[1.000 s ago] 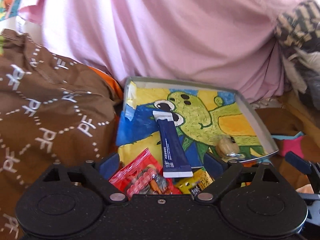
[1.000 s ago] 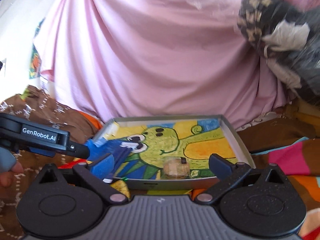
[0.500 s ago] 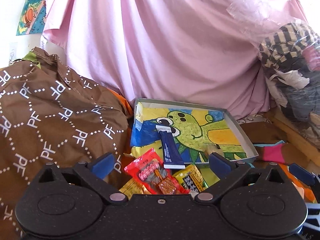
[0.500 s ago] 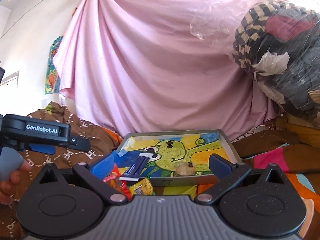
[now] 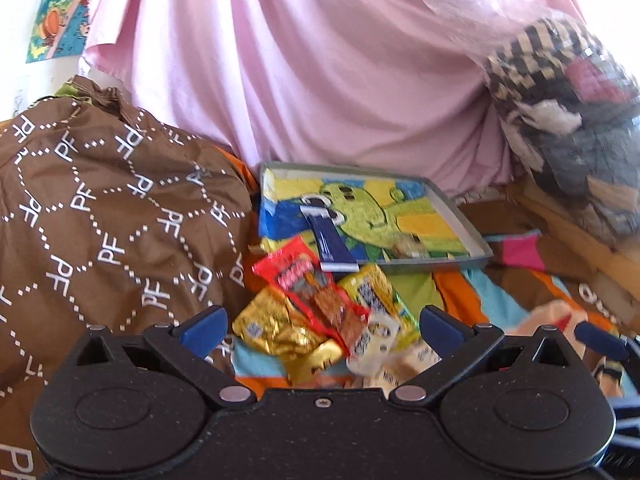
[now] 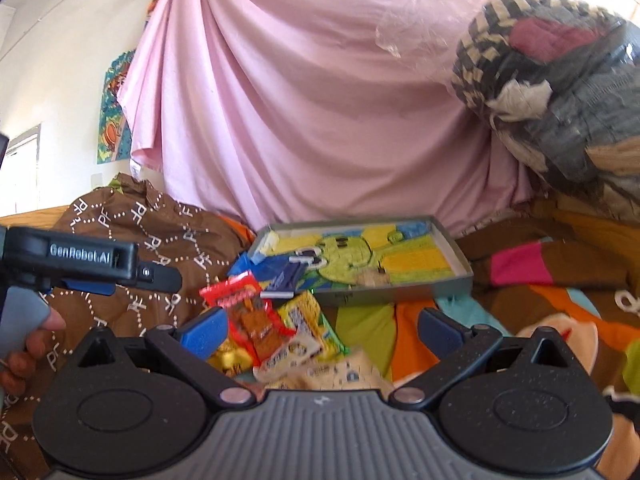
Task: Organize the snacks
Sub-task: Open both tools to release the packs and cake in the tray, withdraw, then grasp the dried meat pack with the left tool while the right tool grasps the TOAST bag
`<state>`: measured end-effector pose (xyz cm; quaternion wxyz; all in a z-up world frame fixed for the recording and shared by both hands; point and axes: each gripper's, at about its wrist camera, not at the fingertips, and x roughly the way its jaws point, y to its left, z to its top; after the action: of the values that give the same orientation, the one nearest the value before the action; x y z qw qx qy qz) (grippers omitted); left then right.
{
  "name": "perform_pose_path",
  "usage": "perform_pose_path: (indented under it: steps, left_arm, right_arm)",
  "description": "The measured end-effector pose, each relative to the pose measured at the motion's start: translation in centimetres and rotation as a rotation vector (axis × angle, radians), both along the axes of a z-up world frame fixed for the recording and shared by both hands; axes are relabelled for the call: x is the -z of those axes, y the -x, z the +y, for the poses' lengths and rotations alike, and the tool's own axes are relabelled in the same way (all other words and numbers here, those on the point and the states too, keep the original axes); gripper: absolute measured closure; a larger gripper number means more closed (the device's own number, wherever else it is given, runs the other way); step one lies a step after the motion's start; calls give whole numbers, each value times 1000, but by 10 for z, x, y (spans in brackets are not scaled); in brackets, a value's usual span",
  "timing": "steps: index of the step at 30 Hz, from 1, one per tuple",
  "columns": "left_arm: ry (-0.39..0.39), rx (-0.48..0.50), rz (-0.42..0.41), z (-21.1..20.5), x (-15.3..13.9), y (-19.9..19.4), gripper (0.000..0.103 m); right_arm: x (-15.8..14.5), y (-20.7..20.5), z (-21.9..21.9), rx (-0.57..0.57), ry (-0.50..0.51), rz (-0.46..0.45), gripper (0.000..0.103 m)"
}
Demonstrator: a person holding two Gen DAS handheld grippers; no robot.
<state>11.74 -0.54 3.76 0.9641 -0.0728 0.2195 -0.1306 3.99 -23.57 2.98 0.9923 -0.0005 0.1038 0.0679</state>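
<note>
A grey box lid with a green cartoon print lies on the bed, holding a dark blue stick packet and a small round beige snack. In front of it is a pile of snacks: a red packet, a gold wrapper, a yellow packet and a white one. My left gripper hangs open just short of the pile, empty. My right gripper is open and empty too.
A brown patterned bag bulks at the left beside the pile. Pink cloth hangs behind the lid. A bundle of clothes in plastic sits at the right. A hand holds the left gripper's body.
Both grippers have drawn back and up from the box lid; the blue packet stays lying over its front edge and more of the snack pile has come into sight.
</note>
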Motion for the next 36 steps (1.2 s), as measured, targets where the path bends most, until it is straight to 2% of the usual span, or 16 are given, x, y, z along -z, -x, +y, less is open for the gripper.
perform_pose_path:
  steps: [6,12,21,31,36]
  left_arm:
    - [-29,53,32,-4,21,5,1]
    - [-116,132,123,-15,44,0,1]
    - [-165,161,196,-19,66,-10,1]
    - [-237,198,195,-22,77,-35,1]
    - [-226,214,187,-21,79,-54,1]
  right_arm:
    - [14,10,-3,36,5,72,0]
    - [35,3,-3,70,54,207,0]
    - [56,-9,-4,70,60,307,0]
    - [68,-32,-5,53,55,401,0]
    - [74,-55,-11,63,27,506,0]
